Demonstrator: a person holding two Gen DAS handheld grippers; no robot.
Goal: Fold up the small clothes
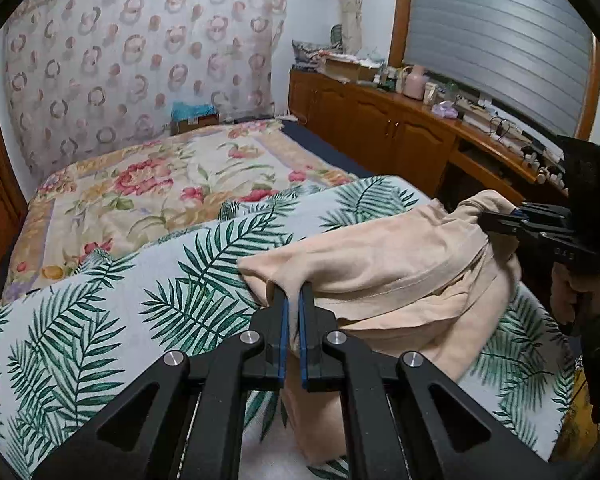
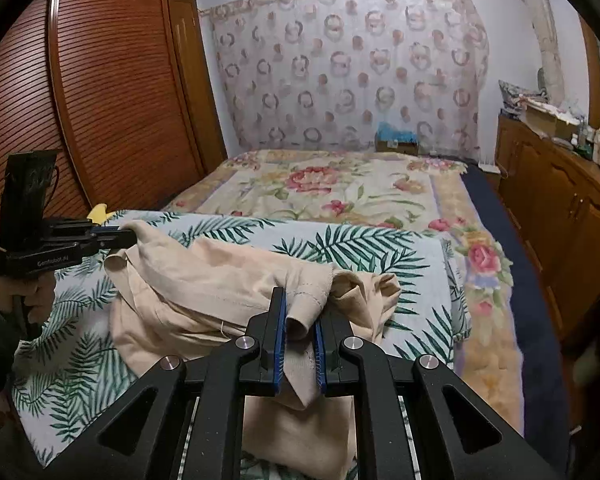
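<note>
On the bed's palm-leaf sheet (image 1: 100,312), a beige garment (image 1: 400,264) is hanging between the left gripper (image 1: 293,300) and right gripper (image 2: 302,312), both jaws pinching its edge.

Lower end of the beige garment (image 1: 384,272) hidden behind the left gripper (image 1: 293,300) linkage, cut off at the near edge. Held hem buried between the blue pads (image 2: 281,336) of the right gripper (image 2: 300,332); extent of fabric inside not readable. Small bottles and clutter on the far right wooden counter (image 1: 440,108) too small to identify. Hand (image 2: 24,292) at the left edge mostly hidden behind the gripper handle. Bed's far right side blurred.
</note>
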